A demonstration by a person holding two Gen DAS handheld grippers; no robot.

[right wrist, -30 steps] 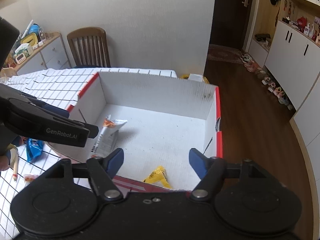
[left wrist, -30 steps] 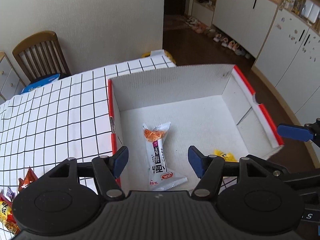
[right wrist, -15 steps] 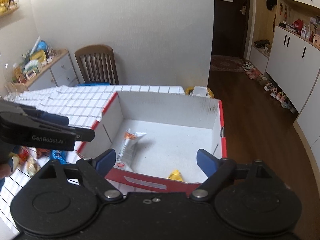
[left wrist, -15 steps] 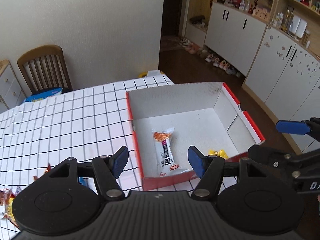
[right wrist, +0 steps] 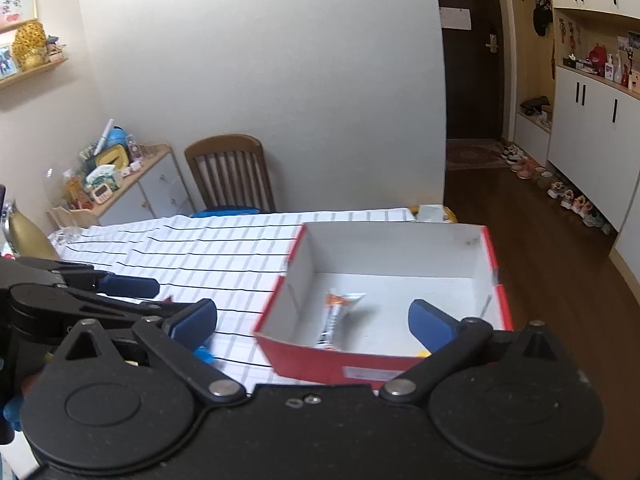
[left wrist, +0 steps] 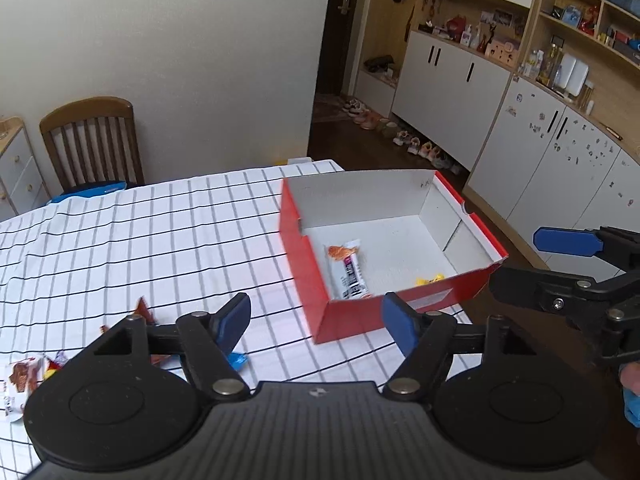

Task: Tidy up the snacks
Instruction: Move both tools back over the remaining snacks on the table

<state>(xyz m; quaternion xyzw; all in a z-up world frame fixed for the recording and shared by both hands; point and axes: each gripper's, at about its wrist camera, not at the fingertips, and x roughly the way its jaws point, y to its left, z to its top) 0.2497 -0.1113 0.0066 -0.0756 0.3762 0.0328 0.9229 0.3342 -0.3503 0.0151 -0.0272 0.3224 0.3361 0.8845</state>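
Observation:
A red cardboard box (left wrist: 352, 322) (right wrist: 348, 368) with a white inside stands at the right end of the checked table. In it lie a white snack bar with an orange end (left wrist: 347, 268) (right wrist: 335, 314) and a small yellow packet (left wrist: 429, 280). My left gripper (left wrist: 316, 316) hangs above the table in front of the box, its jaws opening with nothing between them. My right gripper (right wrist: 312, 320) is over the box's near side, jaws opening wide and holding nothing. Loose snack packets (left wrist: 24, 376) lie on the table at the lower left.
The white cloth with black lines (left wrist: 140, 240) covers the table. A wooden chair (left wrist: 92, 140) stands at the far side by the wall, a drawer unit with clutter (right wrist: 120, 188) to its left. White cupboards (left wrist: 480, 112) and shoes line the floor at right.
Both grippers have pulled back and up from the box, which now looks smaller and farther. Both pairs of jaws stand wider. The bar and yellow packet stay in the box.

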